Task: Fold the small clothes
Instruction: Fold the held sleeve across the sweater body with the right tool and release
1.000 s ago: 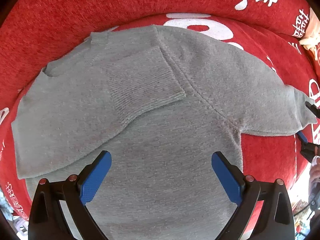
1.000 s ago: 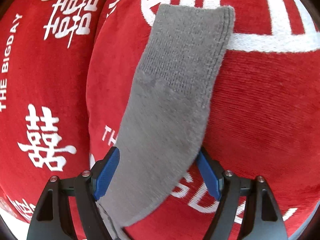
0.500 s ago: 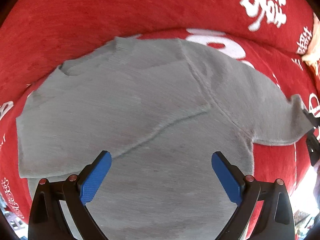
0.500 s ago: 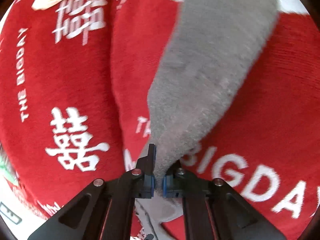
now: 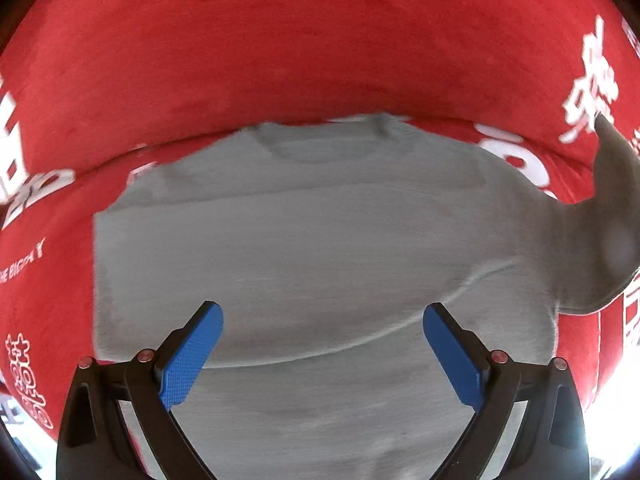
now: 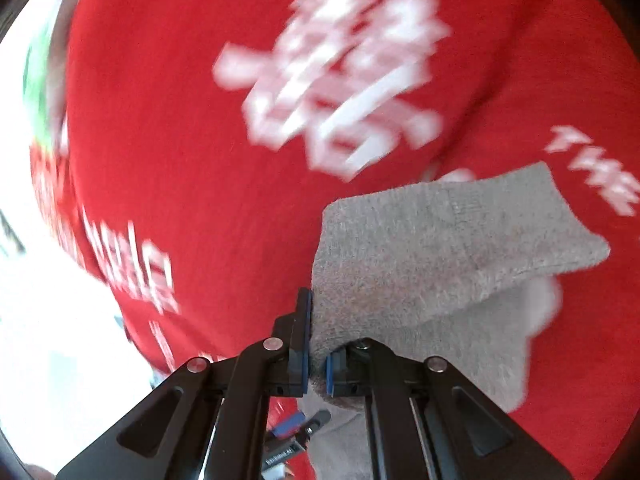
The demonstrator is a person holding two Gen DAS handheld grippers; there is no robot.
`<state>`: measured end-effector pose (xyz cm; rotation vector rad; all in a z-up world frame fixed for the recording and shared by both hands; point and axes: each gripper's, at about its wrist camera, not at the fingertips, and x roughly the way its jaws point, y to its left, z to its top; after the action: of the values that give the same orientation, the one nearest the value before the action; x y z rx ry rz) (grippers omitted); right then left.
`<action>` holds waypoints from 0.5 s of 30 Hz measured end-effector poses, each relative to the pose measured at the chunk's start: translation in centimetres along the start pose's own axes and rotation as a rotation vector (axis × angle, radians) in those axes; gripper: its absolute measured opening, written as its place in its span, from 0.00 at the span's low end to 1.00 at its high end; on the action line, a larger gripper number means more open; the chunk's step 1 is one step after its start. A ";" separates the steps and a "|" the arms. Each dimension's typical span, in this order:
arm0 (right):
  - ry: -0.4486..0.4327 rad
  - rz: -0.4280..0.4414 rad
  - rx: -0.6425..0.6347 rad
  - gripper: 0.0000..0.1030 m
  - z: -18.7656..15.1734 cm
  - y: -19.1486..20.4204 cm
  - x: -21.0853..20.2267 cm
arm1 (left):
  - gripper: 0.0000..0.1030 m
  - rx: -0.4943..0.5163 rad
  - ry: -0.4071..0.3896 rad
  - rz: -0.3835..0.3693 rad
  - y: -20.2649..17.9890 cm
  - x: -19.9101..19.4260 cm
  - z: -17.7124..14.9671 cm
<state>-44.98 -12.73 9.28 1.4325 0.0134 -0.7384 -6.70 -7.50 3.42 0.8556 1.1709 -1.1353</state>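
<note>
Red plush fabric [image 5: 320, 60] printed with white characters and lettering filled the background, a cushioned surface with a padded backrest rising behind it. On it lay the grey knitted sweater [image 5: 320, 240], spread flat with its neckline toward the backrest and one sleeve already folded across the chest, its edge curving over the body. Above the lower part of the sweater hovered the left hand-held gripper [image 5: 322, 344], blue pads spread wide apart, nothing between them, pointing steeply down at the knit. Over on the right, the other sleeve [image 6: 440, 248] was lifted clear of the fabric, and the right hand-held gripper [image 6: 317, 364] was clenched tight on it, blue pads pinching the grey wool, the ribbed cuff end flopping out past the jaws. From the left camera that raised sleeve showed as a grey peak at the far right edge. The right camera's background was smeared with blur.
</note>
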 end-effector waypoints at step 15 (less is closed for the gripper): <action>0.392 -0.347 -0.069 0.11 -14.1 1.9 19.1 | 0.98 -0.138 0.047 0.029 13.3 1.0 -2.5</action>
<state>-23.32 -8.84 0.15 1.5060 0.5980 -0.7173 5.59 -2.05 1.23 0.7942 1.2565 -1.0030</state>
